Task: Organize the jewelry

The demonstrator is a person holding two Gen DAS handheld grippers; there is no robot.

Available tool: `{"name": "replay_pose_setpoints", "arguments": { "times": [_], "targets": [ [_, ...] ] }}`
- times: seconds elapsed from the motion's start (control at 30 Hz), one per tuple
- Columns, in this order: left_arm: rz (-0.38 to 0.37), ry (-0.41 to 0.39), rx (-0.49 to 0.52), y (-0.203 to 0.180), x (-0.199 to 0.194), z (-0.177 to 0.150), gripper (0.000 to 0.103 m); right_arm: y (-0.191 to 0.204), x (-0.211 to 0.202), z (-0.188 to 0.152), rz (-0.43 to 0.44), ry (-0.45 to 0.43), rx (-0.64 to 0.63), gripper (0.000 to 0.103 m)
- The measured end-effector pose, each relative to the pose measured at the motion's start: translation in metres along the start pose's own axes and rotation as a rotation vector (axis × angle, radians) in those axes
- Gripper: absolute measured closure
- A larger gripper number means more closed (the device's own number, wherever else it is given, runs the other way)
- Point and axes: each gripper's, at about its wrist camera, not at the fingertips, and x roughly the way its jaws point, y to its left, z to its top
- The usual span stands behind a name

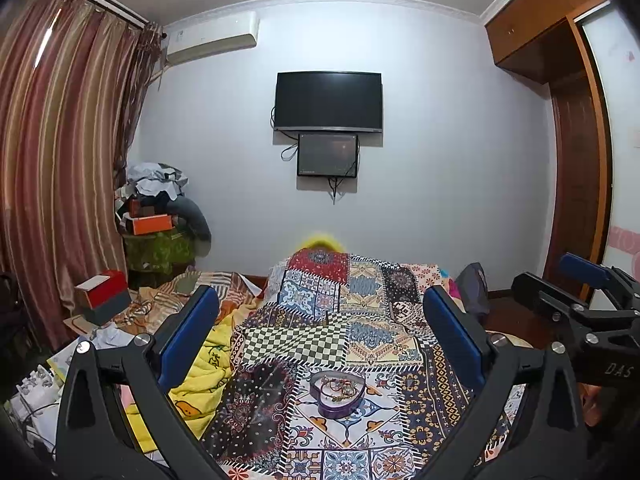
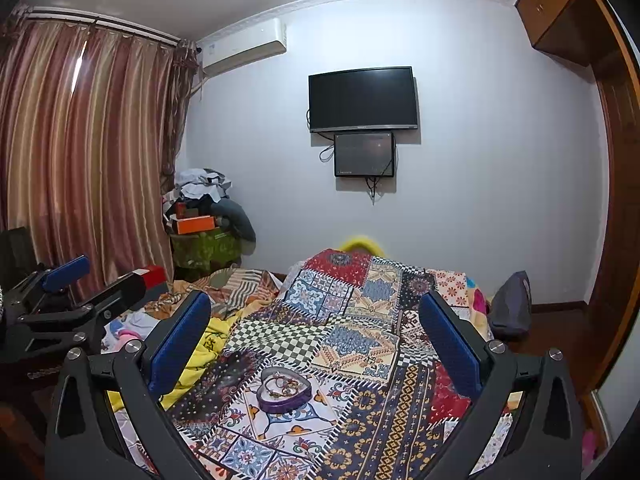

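Both the left tool (image 1: 320, 344) and the right tool (image 2: 316, 344) hang spread wide and empty above the heart-shaped purple tin (image 1: 337, 394). The tin (jewelry (image 1: 338, 386) tangled inside) sits lidless on the patchwork bedspread (image 1: 360, 320), below the wall television (image 1: 328, 100).

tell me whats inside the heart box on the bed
The heart box holds a loose tangle of jewelry, bracelets or chains in gold and reddish tones. Anything beneath that tangle is covered, and single pieces are too small to tell.
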Motion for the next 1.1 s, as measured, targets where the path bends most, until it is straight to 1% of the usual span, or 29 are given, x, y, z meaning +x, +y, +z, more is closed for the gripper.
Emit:
{"name": "replay_pose_setpoints", "arguments": {
  "times": [0.6,1.1],
  "targets": [
    [0.017,0.029,-0.005,0.001,0.01,-0.005,0.0,-0.004,0.0,0.003,-0.003,0.017,0.007,0.0],
    [-0.008,0.037,-0.011,0.002,0.015,-0.005,0.0,-0.006,0.003,0.004,-0.003,0.026,0.008,0.0]
  ]
}}
